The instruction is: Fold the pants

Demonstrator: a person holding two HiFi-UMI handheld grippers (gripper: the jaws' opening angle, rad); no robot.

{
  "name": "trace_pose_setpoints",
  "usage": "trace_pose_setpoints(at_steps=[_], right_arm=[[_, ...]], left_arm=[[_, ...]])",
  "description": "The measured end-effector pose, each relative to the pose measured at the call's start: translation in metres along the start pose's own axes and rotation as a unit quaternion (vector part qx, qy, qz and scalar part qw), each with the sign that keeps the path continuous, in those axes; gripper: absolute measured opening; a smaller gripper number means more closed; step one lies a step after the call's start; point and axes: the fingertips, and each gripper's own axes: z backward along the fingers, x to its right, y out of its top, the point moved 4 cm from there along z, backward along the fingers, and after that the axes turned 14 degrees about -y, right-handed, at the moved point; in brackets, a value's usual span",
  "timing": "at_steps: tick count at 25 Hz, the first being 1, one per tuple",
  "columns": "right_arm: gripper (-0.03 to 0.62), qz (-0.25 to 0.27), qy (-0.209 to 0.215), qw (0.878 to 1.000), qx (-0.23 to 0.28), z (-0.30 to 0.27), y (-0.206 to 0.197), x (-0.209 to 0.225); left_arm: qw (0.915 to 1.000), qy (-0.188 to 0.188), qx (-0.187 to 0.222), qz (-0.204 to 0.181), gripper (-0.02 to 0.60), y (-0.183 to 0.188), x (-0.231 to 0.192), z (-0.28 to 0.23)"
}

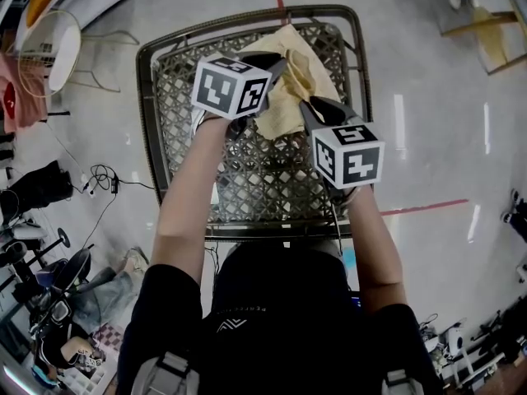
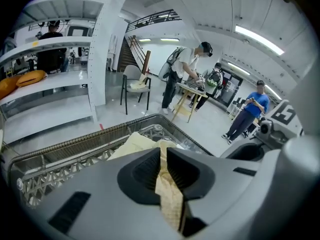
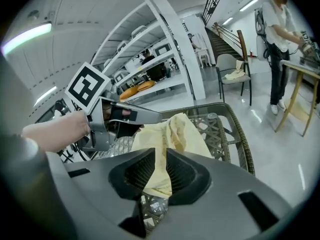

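Evidently, little of the folding has been done so far. At the left, the left gripper [image 1: 277, 64] is clenched on a bunched edge of the pale yellow pants [image 1: 298, 56], and a strip of the cloth is pinched between its pads. In the middle, the pants are held up over the far part of the woven table [image 1: 146, 113], gathered between the two tools in loose, crumpled folds; whether the hanging cloth touches the lattice below cannot be told. At the right, the right gripper [image 1: 306, 108] is likewise closed on another part of the same cloth, which is drawn through the narrow gap between its jaws. No flat spread, straight crease or stacked layer can be made out. Most of the work is therefore judged to be left: the pants are to be shaken out, laid flat and folded over.
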Motion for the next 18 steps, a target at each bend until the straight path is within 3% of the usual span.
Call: trace_pose_setpoints(at_steps=[6,18], right_arm=[[0.074,0.027,0.028,0.999,-0.024,-0.011,-0.009,-0.015],[0.074,0.015,-0.019,0.999,-0.039,-0.029,-0.015,0.027]], left_arm=[[0.9995,-0.023,-0.016,0.014,0.043,-0.013,-0.003,-0.013],[0.9994,-0.024,-0.024,0.012,0.043,-0.011,-0.013,-0.044]])
